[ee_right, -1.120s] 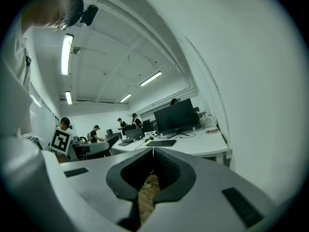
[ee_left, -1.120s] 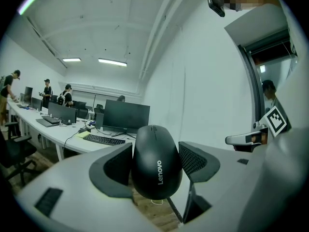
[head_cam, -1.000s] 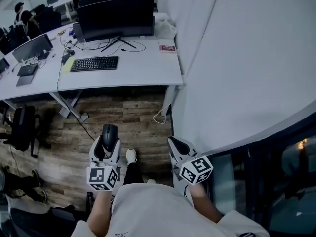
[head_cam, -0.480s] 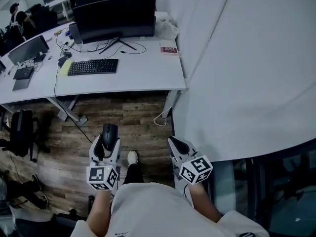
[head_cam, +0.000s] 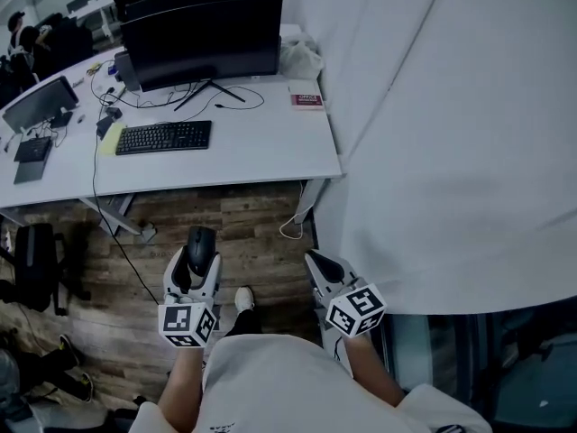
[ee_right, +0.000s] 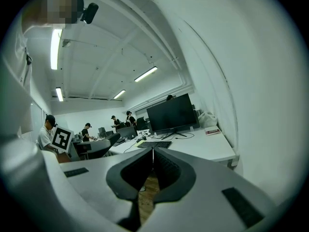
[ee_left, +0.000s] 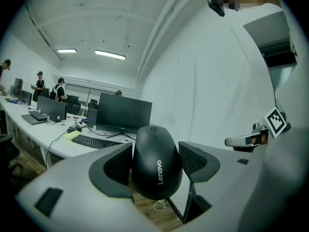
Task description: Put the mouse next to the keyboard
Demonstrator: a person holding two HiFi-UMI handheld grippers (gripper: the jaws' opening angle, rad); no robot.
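Since the earlier frames the desk (head_cam: 261, 152) and the keyboard (head_cam: 163, 137) are sliding lower in the head view, so the person is walking toward them, while both grippers are keeping their place in front of the body. The left gripper (head_cam: 198, 262) is carrying the mouse (ee_left: 156, 163) over the wooden floor, well apart from the desk. Its jaws are partly closed, and their pads are pressing on the two flanks of the mouse at mid-body. The right gripper (ee_right: 153, 166) is holding nothing, with its jaws meeting.

I am judging the mouse to be light, with a hard and smooth plastic shell. Its rounded sides could be slipping between the pads, so the flanks seem the right place to hold it, with moderate force. Its long axis is running along the jaws. The wheel end is pointing forward, toward the desk, and the broad rear with the lettering is facing the person. No cable is showing.
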